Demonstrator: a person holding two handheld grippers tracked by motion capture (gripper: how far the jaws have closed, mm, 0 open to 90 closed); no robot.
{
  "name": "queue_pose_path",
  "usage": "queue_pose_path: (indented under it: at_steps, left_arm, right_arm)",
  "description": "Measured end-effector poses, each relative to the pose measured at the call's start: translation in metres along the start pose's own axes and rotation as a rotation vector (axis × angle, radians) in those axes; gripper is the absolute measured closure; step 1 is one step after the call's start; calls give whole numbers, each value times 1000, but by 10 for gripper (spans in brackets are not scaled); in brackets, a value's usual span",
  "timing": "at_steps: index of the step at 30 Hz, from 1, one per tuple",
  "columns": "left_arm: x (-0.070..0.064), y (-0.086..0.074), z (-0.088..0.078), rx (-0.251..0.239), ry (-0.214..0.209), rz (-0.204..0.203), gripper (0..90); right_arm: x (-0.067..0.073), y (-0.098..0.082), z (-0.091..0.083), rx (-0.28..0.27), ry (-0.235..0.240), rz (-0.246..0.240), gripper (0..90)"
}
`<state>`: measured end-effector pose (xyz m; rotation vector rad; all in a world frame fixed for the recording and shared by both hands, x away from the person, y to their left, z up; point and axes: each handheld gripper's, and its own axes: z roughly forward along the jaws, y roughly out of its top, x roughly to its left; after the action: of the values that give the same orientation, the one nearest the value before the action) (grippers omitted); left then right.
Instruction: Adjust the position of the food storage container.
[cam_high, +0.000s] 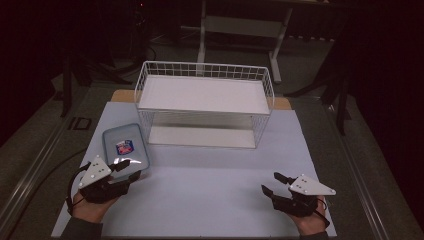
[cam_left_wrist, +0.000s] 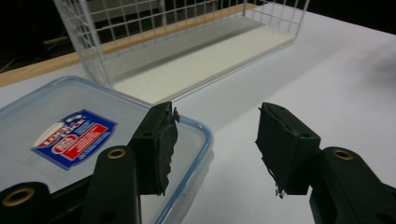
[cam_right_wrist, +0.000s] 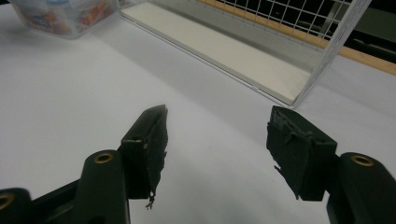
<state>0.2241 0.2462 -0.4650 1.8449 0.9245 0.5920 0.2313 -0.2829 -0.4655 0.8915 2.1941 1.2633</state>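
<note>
On the white sheet that covers the table, the clear plastic container lies flat at the front left, just beside the front left corner of the white wire rack. Our left gripper sits at the container's near right corner with its jaws spread wide and nothing between them; in the left gripper view one jaw hangs over the lid's corner and the other over the bare sheet. Our right gripper rests well apart at the front right, jaws likewise spread and empty, aimed toward the rack.

We judge the step in hand to be taking hold of the container. To do it well, we should set one jaw above the lid and one below the rim, or straddle the corner squarely, and close on the rigid edge, not on the flat of the lid, where the pads would slide.

The container is a shallow rounded rectangle of smooth translucent plastic with a blue seal line around the lid and a red and blue label in its middle. The rack is thin white wire in a square grid, with two flat matte white shelves. The jaw pads are black, with frayed edges.
</note>
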Motion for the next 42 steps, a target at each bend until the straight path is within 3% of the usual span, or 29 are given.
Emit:
queue_pose_path:
  at_steps: [7,10,16,18,19,22,28,34,42]
  left_arm:
    - [11,-3,-4,12,34,-16,492]
    - [19,-6,-5,23,57,-41,550]
    - [32,-10,-6,66,102,-67,771]
    - [37,-14,-8,79,89,-66,883]
    - [37,-14,-8,79,89,-66,895]
    - [50,-24,-11,139,131,-66,898]
    - [61,-34,-21,152,174,-92,899]
    - [64,-42,-21,193,178,-89,899]
    - [69,-52,-21,255,168,-121,899]
  right_arm:
    - [-3,-2,1,8,-21,8,371]
    - [-5,-3,1,12,-41,19,369]
    - [-5,-4,2,11,-46,16,370]
    - [-5,-4,2,11,-48,13,371]
    - [-5,-4,2,11,-50,14,371]
    - [-6,-4,1,8,-52,17,372]
    - [-7,-5,1,8,-54,18,382]
    - [-6,-4,2,10,-49,15,386]
    - [-9,-5,1,-2,-45,36,393]
